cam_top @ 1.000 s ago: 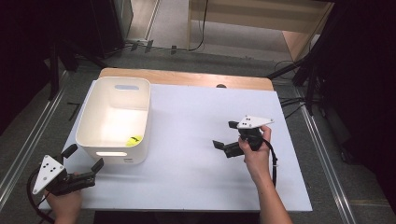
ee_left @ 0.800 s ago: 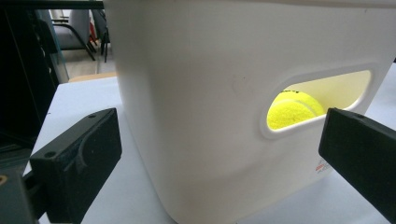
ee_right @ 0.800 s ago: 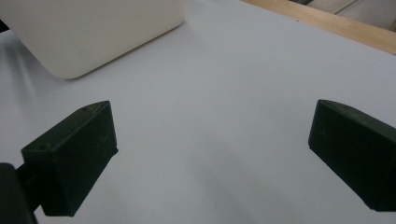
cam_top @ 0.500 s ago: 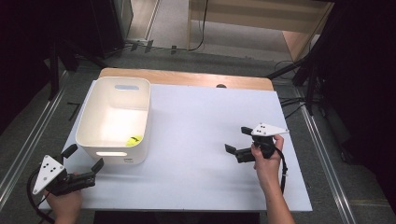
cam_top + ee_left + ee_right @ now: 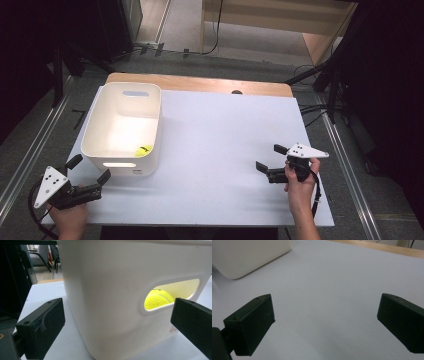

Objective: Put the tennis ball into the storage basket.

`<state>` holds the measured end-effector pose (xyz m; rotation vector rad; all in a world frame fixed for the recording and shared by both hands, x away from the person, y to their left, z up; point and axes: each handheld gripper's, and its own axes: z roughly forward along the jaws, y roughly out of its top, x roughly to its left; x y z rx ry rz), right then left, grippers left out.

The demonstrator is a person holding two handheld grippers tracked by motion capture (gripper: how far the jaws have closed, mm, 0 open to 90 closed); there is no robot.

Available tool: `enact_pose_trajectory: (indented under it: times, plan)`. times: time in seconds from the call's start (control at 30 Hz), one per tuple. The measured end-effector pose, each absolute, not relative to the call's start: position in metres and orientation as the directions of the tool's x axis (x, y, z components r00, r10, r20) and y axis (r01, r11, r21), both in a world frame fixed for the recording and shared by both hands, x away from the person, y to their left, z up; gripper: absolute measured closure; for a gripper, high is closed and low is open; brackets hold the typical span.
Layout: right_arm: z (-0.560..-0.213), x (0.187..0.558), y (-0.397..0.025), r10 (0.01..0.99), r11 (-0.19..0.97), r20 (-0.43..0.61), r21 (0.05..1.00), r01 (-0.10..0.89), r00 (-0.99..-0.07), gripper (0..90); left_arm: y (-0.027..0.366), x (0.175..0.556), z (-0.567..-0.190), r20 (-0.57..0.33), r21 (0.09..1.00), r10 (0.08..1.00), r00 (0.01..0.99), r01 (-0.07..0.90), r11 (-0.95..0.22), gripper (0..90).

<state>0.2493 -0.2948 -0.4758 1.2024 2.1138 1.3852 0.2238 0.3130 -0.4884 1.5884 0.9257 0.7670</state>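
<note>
A white plastic bin (image 5: 106,131) stands on the left part of the white table (image 5: 215,130). A yellow tennis ball (image 5: 143,150) lies in its near right corner. The ball (image 5: 157,300) also shows through the bin's handle slot in the left gripper view, with the bin wall (image 5: 112,290) close ahead. My left gripper (image 5: 90,168) is held open at the table's near left corner, just short of the bin. It (image 5: 117,312) holds nothing. My right gripper (image 5: 269,157) is open and empty over the bare table near the right front. Its jaws (image 5: 324,312) stand wide apart.
The bin's corner (image 5: 249,257) sits far off at the upper left in the right gripper view. A wooden strip (image 5: 200,84) runs along the table's far edge. Metal rails (image 5: 30,150) and dark stands flank the table on the floor.
My right gripper has drawn back to the right and toward the table's near edge, away from the bin. The left gripper and the bin have not moved.
</note>
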Motion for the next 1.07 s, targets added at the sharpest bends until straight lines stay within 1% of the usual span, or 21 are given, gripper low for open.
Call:
enact_pose_trajectory:
  times: [0.33,0.6,0.63,0.73,0.8,0.9,1.07]
  plan:
    - [-0.488,0.224,-0.329,0.831,0.125,0.161,0.878,0.461,-0.532,0.2,0.313,0.224,-0.489,0.012,0.979,0.874,0.486,0.172,-0.109,0.0]
    - [-0.501,0.21,-0.348,0.853,0.065,0.191,0.884,0.463,-0.485,0.2,0.313,0.224,-0.489,0.007,0.98,0.874,0.485,0.172,-0.103,0.0]
    - [-0.502,0.208,-0.349,0.857,0.054,0.201,0.881,0.471,-0.475,0.2,0.313,0.224,-0.489,0.007,0.98,0.874,0.485,0.171,-0.103,0.0]
    - [-0.505,0.203,-0.355,0.868,0.052,0.185,0.888,0.456,-0.46,0.2,0.313,0.224,-0.489,0.003,0.981,0.873,0.488,0.168,-0.098,0.0]
    - [-0.506,0.198,-0.359,0.872,0.024,0.203,0.892,0.452,-0.446,0.2,0.314,0.224,-0.488,0.001,0.981,0.872,0.489,0.171,-0.097,0.0]
    - [-0.509,0.194,-0.361,0.876,0.023,0.196,0.895,0.445,-0.44,0.2,0.315,0.223,-0.488,-0.008,0.982,0.873,0.487,0.171,-0.086,0.0]
    - [-0.509,0.191,-0.363,0.875,-0.002,0.218,0.895,0.446,-0.432,0.2,0.315,0.223,-0.488,-0.01,0.981,0.873,0.488,0.172,-0.085,0.0]
